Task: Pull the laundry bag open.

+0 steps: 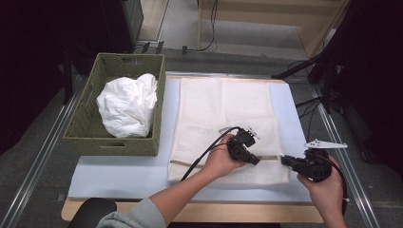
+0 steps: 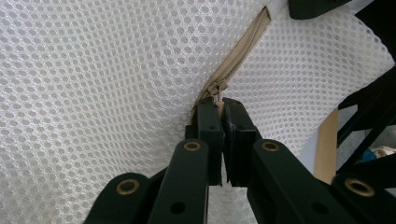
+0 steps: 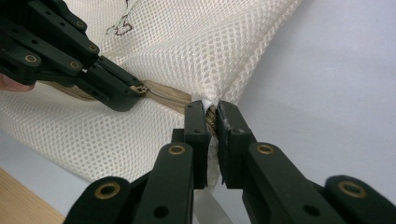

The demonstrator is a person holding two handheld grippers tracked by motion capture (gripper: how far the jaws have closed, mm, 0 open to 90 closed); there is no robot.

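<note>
Work in hand: the zip of a large cream mesh laundry bag [image 1: 223,123], lying flat on a pale blue mat [image 1: 119,173] that covers the desk, the bag's lower end toward the near edge and its zip running across that end.

Left gripper [image 1: 254,159]: jaws clenched on the small metal zip pull [image 2: 219,88], seen closely in the left gripper view [image 2: 221,108]. The beige zip tape [image 2: 240,53] runs on from the pull toward the bag's right edge.

Right gripper [image 1: 285,160]: jaws pinched on the bag's right near corner [image 3: 211,103], at the end of the zip, seen in the right gripper view [image 3: 211,110]. It seems to serve as an anchor.

Progress, judged: both grips are made, and the pull sits a short way from the held corner. Whether the zip is being opened or closed I cannot tell. The remaining stretch to the corner looks short; the longer stretch lies toward the left edge.

A green woven rectangular basket [image 1: 85,128] sits at the desk's left side, holding a crumpled white cloth [image 1: 128,105], not yet in the bag.

Surroundings: wooden desk edge at the near side, metal rails either side, grey carpet floor, cables and dark stands at the far and right sides
</note>
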